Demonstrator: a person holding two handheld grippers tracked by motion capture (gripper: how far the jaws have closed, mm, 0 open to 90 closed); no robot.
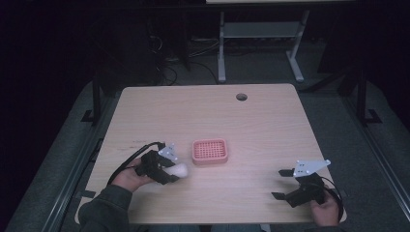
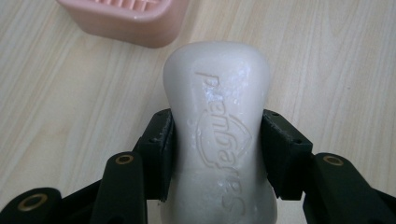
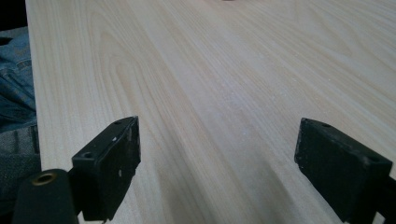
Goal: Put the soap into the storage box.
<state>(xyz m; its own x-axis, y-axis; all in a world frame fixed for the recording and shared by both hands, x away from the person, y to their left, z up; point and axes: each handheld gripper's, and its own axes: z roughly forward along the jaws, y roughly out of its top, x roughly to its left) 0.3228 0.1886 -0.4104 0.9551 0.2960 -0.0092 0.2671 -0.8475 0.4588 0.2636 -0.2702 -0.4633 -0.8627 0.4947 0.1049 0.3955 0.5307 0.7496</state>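
Soap bar (image 2: 219,135) is pinched in our left hand-held gripper (image 1: 167,170), just beside the pink soap dish (image 1: 210,152) on the desk (image 1: 251,125). Our right hand-held gripper (image 3: 217,172) sits spread wide, nothing between its jaws.

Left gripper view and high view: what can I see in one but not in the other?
Left gripper view alone: raised letters on the soap bar, and black fingers pressing its sides. High view alone: the right gripper with fingers apart, the whole table with a round hole, and the floor. Both: the white soap, the pink soap dish, and the wooden tabletop.
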